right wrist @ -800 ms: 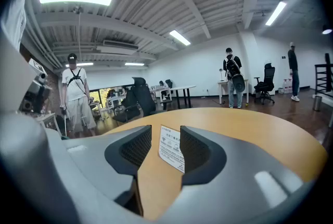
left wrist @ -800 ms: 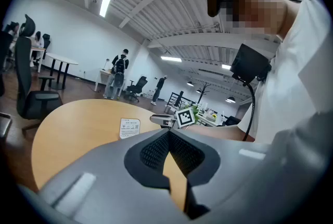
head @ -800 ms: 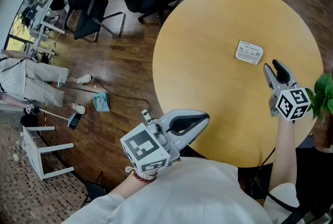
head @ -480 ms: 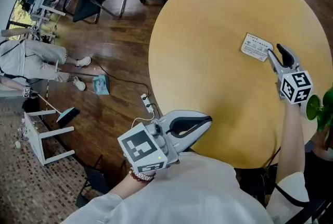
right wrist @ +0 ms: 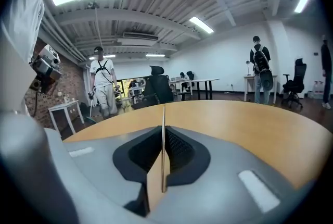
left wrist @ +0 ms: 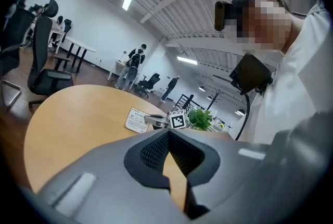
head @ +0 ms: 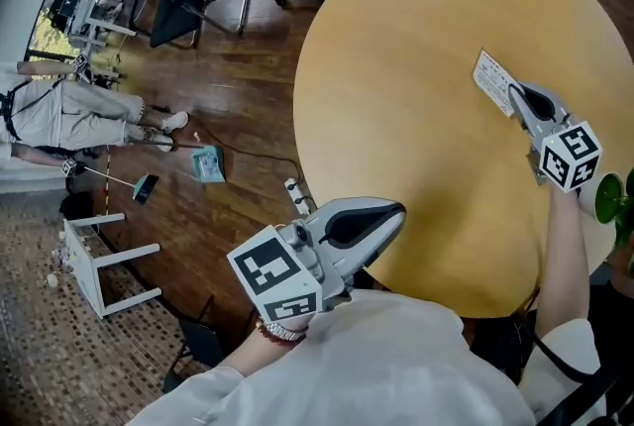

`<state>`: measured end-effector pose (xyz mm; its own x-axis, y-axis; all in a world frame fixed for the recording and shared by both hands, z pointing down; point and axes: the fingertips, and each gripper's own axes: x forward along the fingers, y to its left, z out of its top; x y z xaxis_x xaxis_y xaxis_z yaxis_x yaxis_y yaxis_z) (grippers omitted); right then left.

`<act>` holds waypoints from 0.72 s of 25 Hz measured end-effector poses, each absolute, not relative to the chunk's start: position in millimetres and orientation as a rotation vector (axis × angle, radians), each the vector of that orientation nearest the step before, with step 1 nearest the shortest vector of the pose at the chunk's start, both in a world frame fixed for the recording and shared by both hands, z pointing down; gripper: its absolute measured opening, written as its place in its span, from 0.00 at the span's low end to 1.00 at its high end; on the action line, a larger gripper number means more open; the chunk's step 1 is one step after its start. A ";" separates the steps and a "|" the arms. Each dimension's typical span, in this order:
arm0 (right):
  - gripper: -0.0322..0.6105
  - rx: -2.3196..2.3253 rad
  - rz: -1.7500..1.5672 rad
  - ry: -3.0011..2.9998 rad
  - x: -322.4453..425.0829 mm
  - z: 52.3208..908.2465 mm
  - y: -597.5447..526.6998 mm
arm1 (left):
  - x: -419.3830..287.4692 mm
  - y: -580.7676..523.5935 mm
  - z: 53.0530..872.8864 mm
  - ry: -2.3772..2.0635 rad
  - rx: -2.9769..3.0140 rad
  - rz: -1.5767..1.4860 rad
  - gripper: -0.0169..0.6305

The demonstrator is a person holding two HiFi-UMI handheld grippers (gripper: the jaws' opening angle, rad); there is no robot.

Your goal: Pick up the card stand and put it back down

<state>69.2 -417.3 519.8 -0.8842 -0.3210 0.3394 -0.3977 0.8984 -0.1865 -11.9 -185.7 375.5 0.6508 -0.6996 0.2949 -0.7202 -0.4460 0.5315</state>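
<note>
Left gripper (head: 398, 210): jaws pressed together with nothing in them. It waits near the table's close edge, out of the way, I think.
Table (head: 416, 127): round, yellow wood.
Card stand (head: 491, 81): over the table's right side, tipped up.
Right gripper (head: 516, 96): squeezed tight on the card stand's thin edge, likely to lift it.
Writing: the card has tiny print, too small to read.

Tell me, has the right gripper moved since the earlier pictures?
Yes: the right gripper has gone forward over the table, from beside the card stand to shut on its edge.

card stand (head: 490, 81) print illegibly small, plant (head: 614, 200) cut by edge
</note>
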 end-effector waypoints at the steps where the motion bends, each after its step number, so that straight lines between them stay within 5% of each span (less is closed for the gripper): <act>1: 0.08 0.536 0.367 -2.771 70.6 517.1 -411.5 | -11.0 -186.9 376.2 -1.091 2.245 0.040 0.01; 9: 0.08 0.606 0.495 -2.884 102.4 426.3 -324.7 | 10.2 -160.4 341.4 -0.992 2.384 0.014 0.01; 18: 0.08 0.624 0.721 -2.974 119.1 243.2 -100.3 | 7.8 -26.1 236.1 -0.891 2.608 -0.064 0.01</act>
<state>119.1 -100.3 243.2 -0.9199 -0.3765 0.1094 -0.3848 0.8134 -0.4361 7.8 -26.1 236.1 0.7975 -0.5981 0.0790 -0.5807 -0.7254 0.3696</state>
